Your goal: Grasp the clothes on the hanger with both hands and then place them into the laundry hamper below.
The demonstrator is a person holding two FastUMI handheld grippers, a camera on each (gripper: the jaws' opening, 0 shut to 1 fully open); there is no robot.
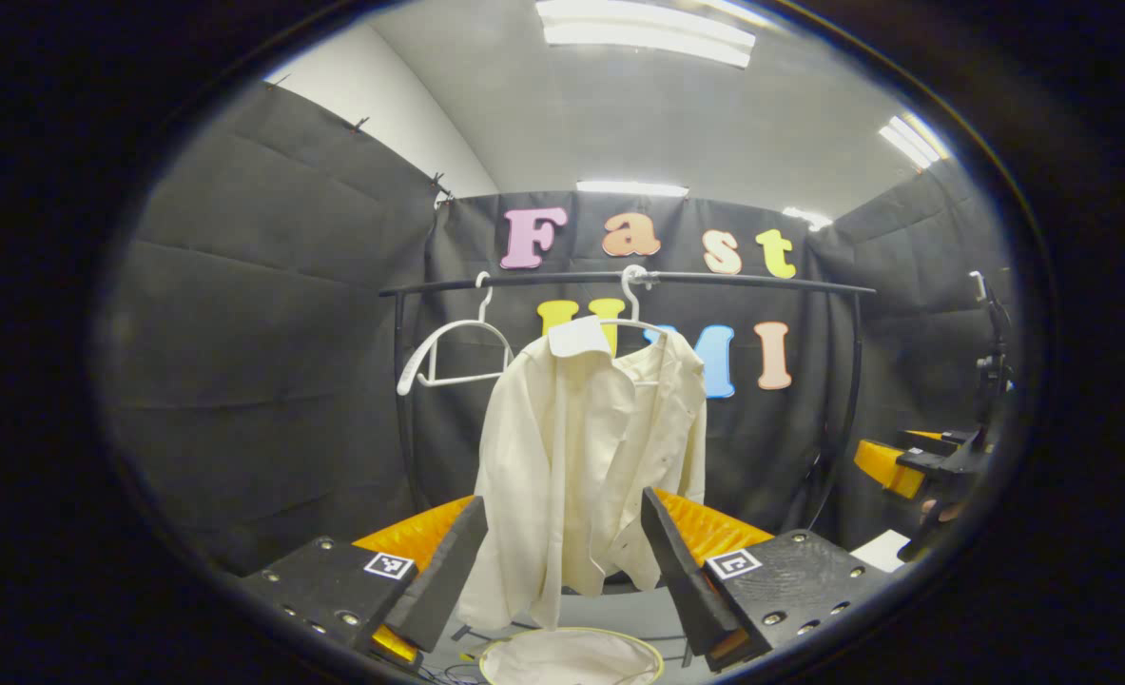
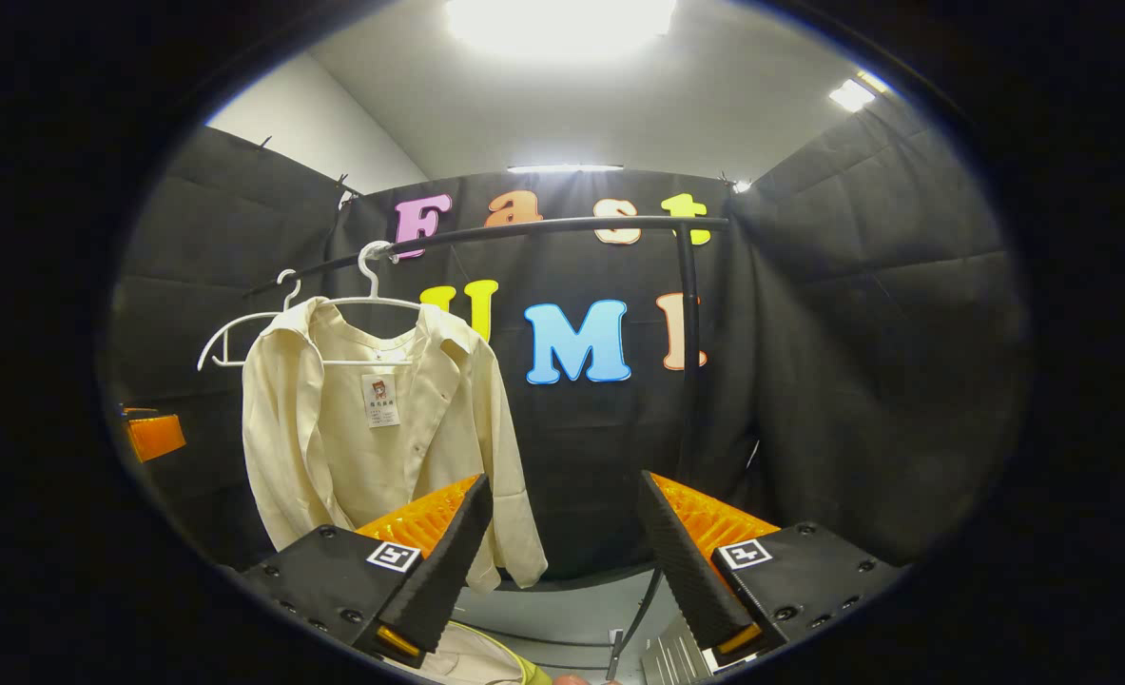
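Note:
A cream shirt (image 1: 581, 457) hangs on a white hanger (image 1: 630, 303) from the black rail (image 1: 714, 279). My left gripper (image 1: 562, 521) is open, its fingers framing the shirt's lower part from a short way off. In the right gripper view the cream shirt (image 2: 372, 428) hangs up and to the left of my right gripper (image 2: 562, 504), which is open with nothing between its fingers. The hamper's pale round opening with a yellow rim (image 1: 572, 658) lies on the floor below the shirt; the hamper's edge (image 2: 472, 661) peeks in at the bottom.
An empty white hanger (image 1: 448, 352) hangs on the rail left of the shirt. The rack's black posts (image 1: 400, 400) stand on either side. The other gripper (image 1: 933, 461), held by a hand, sits at the far right of the left gripper view.

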